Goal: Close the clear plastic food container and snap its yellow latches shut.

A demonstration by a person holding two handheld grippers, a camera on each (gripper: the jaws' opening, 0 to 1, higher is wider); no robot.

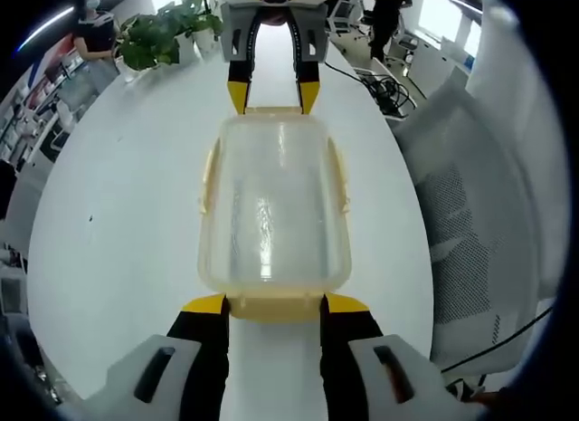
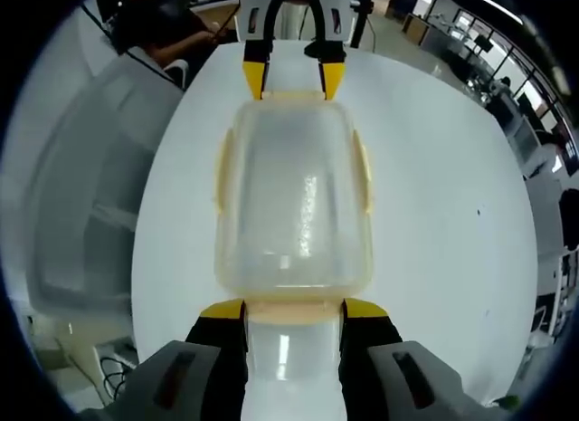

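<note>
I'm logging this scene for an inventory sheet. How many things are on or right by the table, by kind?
Containers: 1
Grippers: 2 (left, right)
Plants: 1
Chairs: 1
Tables: 1
Total: 6

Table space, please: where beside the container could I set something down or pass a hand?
Bare table lies along both long sides of the container, out to the plant. The short ends are crowded: the left gripper and right gripper each straddle a yellow latch.
</note>
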